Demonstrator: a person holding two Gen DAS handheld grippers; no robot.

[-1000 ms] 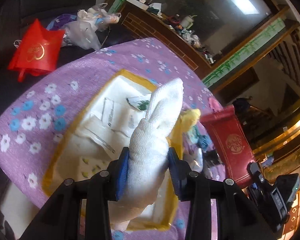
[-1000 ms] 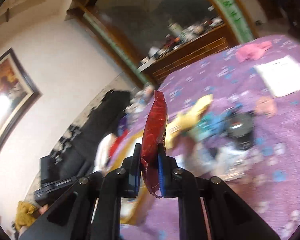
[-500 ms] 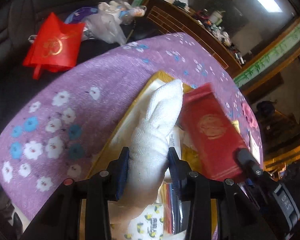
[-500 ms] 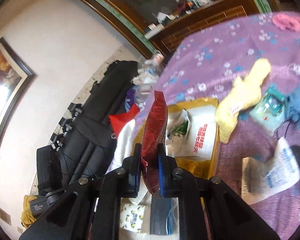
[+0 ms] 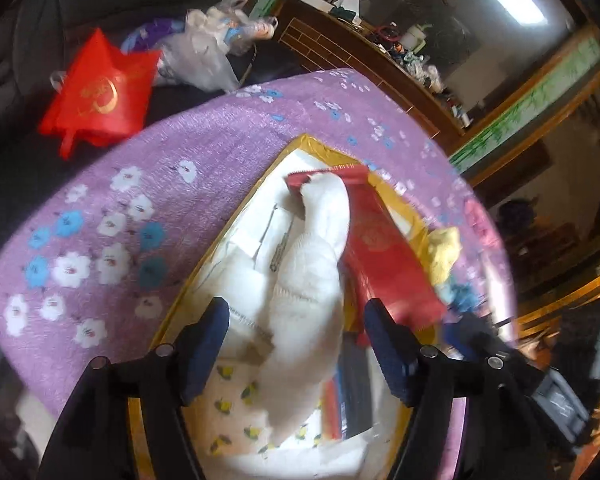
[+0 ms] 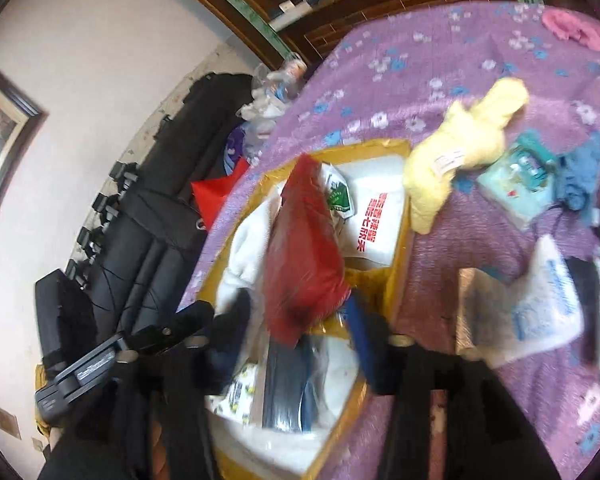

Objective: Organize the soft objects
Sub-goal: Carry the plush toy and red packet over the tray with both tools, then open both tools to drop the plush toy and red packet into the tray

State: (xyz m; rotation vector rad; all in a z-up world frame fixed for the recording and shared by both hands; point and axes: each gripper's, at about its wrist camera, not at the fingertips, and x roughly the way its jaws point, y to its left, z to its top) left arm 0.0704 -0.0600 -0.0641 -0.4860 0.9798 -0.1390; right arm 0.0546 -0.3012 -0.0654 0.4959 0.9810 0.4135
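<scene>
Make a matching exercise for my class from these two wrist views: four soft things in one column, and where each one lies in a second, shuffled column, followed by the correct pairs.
Things
1. white knitted cloth roll
2. shiny red foil packet
3. pale yellow plush toy
4. pink crumpled cloth

Places
A. on the purple flowered tablecloth, at the box's far corner
B. in the yellow-rimmed cardboard box, between the open left tongs
C. far across the tablecloth, at the top right of the right view
D. in the box, between the open right tongs

Pairs: 1-B, 2-D, 3-A, 4-C
</scene>
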